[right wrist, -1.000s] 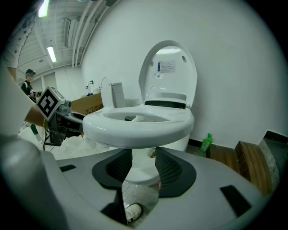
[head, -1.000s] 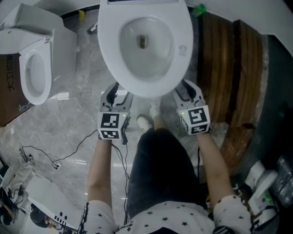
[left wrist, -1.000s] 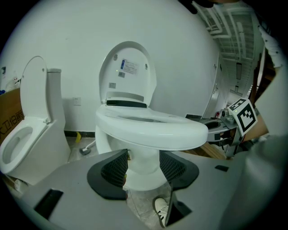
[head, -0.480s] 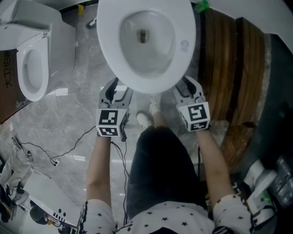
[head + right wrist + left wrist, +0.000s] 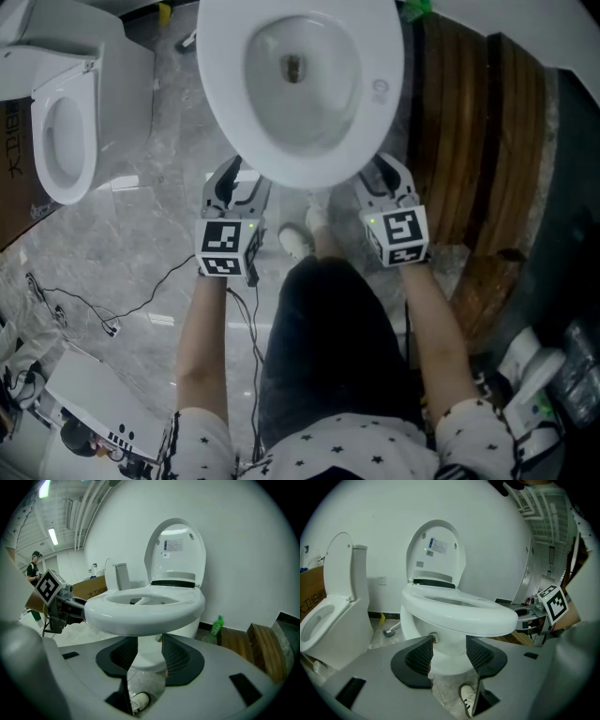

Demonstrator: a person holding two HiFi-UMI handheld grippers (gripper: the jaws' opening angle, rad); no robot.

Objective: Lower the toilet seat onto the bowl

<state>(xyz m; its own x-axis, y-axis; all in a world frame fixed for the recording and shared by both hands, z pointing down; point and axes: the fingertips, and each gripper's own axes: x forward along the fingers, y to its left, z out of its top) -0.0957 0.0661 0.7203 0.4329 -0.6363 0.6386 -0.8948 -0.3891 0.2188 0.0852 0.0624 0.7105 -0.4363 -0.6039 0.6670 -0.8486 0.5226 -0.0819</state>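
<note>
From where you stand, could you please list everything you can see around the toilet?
toilet: one, white, centre, lid raised
second toilet: one, white, left, lid raised
bottle: one, green, by the wall, right
wooden planks: several, brown, floor at right
cardboard box: one, brown, far left
cables: several, black, floor at left
small object: one, yellow, by the wall
shoe: one, white, under the bowl's front
left gripper: one, grey, below the rim, open
right gripper: one, grey, below the rim, open
</note>
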